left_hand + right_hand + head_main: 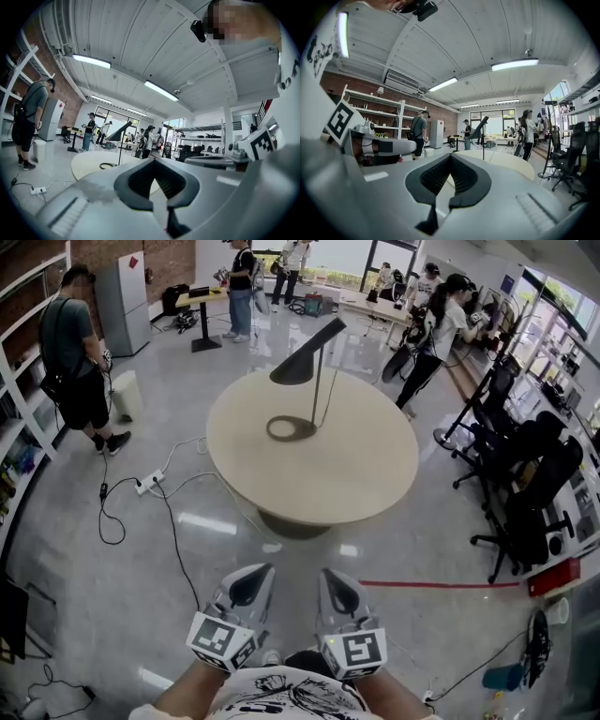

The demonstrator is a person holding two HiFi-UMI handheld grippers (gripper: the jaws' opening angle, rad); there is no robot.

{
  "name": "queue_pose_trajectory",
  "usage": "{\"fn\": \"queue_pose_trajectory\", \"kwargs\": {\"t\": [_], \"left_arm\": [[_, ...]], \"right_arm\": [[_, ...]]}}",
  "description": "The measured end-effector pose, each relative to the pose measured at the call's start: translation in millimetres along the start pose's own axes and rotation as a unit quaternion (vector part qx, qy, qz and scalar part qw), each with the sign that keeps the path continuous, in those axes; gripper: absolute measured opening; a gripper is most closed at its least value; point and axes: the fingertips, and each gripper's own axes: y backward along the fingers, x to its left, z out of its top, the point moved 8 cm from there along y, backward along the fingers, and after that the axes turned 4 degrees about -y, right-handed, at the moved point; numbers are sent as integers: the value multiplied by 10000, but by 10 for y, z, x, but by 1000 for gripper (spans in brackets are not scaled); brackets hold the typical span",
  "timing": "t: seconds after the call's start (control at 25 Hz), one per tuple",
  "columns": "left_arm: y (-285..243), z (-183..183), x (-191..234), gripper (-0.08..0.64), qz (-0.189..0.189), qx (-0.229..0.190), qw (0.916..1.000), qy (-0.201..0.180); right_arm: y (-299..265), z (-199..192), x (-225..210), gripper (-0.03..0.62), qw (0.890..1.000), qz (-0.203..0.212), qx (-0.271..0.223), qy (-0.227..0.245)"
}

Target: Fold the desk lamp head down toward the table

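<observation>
A black desk lamp stands on a round beige table (356, 474), far in front of me. Its cone head (305, 360) is raised and tilted on a thin stem (319, 385) above a ring base (291, 428). My left gripper (247, 585) and right gripper (343, 592) hang side by side near my body, well short of the table, both shut with nothing in them. In the left gripper view the lamp (120, 131) shows small beyond the closed jaws of the left gripper (153, 160). The right gripper view shows the lamp (481, 126) past the right gripper (451, 155).
A power strip (150, 483) and cables lie on the floor left of the table. Black office chairs (530, 479) crowd the right side, behind a red floor line (441, 584). One person (80, 357) stands by the left shelves and another (436, 334) beyond the table. A white bin (127, 395) stands at the left.
</observation>
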Motion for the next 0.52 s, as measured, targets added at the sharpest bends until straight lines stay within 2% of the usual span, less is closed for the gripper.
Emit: {"fn": "queue_pose_trajectory", "kwargs": {"t": [0.2,0.52], "left_arm": [[50,26,-24,5,30,-12,10000,20],[81,60,-32,5,70,-135,9997,-206]], "right_arm": [[39,89,61,8,9999,72,-73,80],[77,27,-1,8,9999,-87,-88,84]]}}
